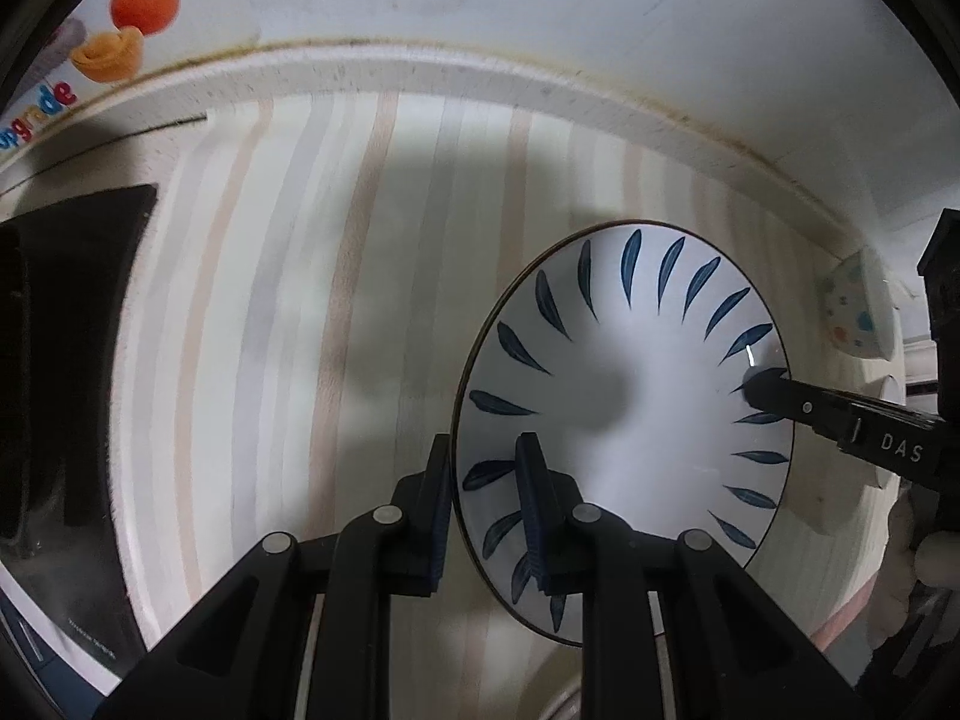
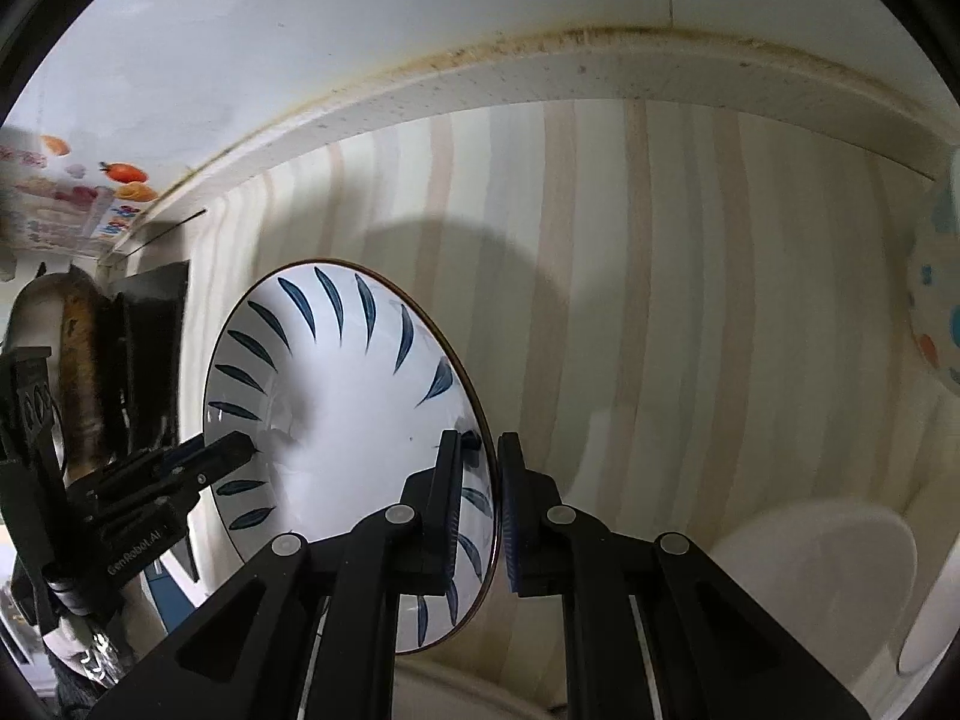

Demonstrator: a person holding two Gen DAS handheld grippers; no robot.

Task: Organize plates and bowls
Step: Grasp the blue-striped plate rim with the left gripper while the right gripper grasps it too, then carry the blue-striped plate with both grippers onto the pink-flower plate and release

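Both grippers clamp one white plate with blue leaf marks [image 1: 624, 396]: left gripper [image 1: 489, 480] pinches its near left rim, right gripper [image 2: 480, 468] the opposite rim. Beneath them lies a striped counter [image 1: 360, 276]; a dotted bowl [image 1: 855, 312] sits beyond the right gripper

White plate [image 1: 624, 396] with blue leaf strokes, tilted above striped counter [image 1: 288, 312].

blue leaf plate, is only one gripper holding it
No, the left gripper and right gripper each clamp opposite rims of the blue leaf plate.
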